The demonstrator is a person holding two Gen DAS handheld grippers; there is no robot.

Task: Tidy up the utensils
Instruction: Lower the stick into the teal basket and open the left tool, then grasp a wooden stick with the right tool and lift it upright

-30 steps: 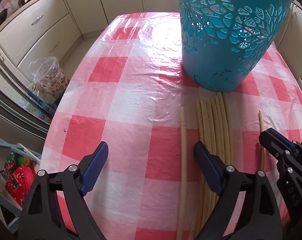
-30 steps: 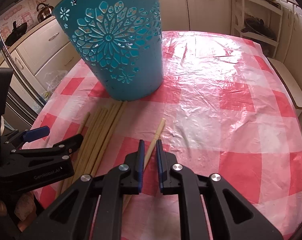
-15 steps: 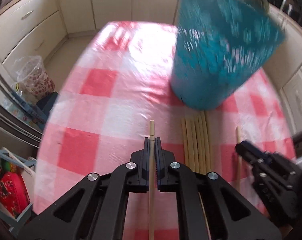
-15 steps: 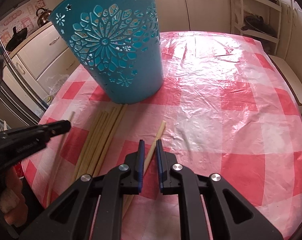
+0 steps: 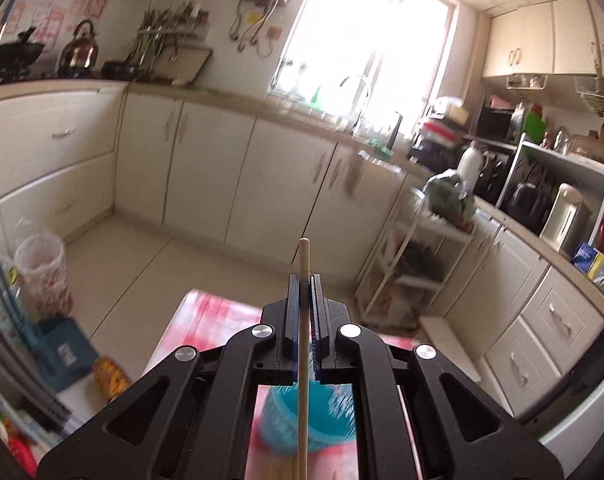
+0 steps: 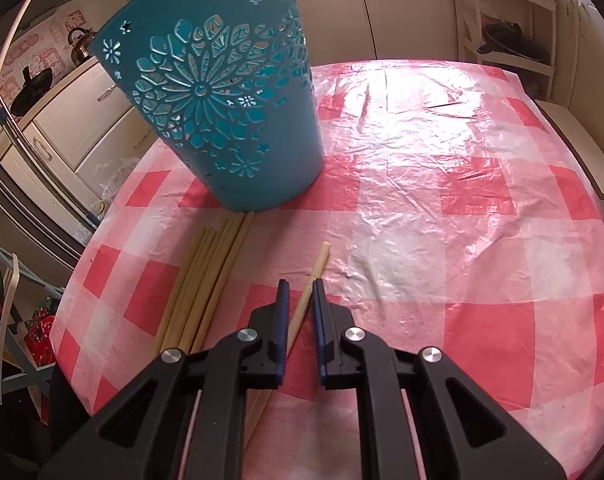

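Wooden chopstick [image 5: 303,360]: being clamped between the closed blue pads of the left gripper [image 5: 304,312], tip projecting past the fingertips, shaft running back down through the frame; the gripper is pointing out over the kitchen cabinets [image 5: 205,168], with the blurred teal basket [image 5: 289,420] showing below it. Second chopstick [image 6: 316,270]: lying on the red-and-white checked tablecloth [image 6: 442,240], passing between the pads of the right gripper [image 6: 299,308], whose fingers are sitting slightly apart on either side of it; actual contact cannot be judged. Chopstick bundle [image 6: 205,276]: lying side by side just left of that gripper, far ends reaching the basket's base. Teal cut-out basket [image 6: 217,96]: standing upright on the cloth.
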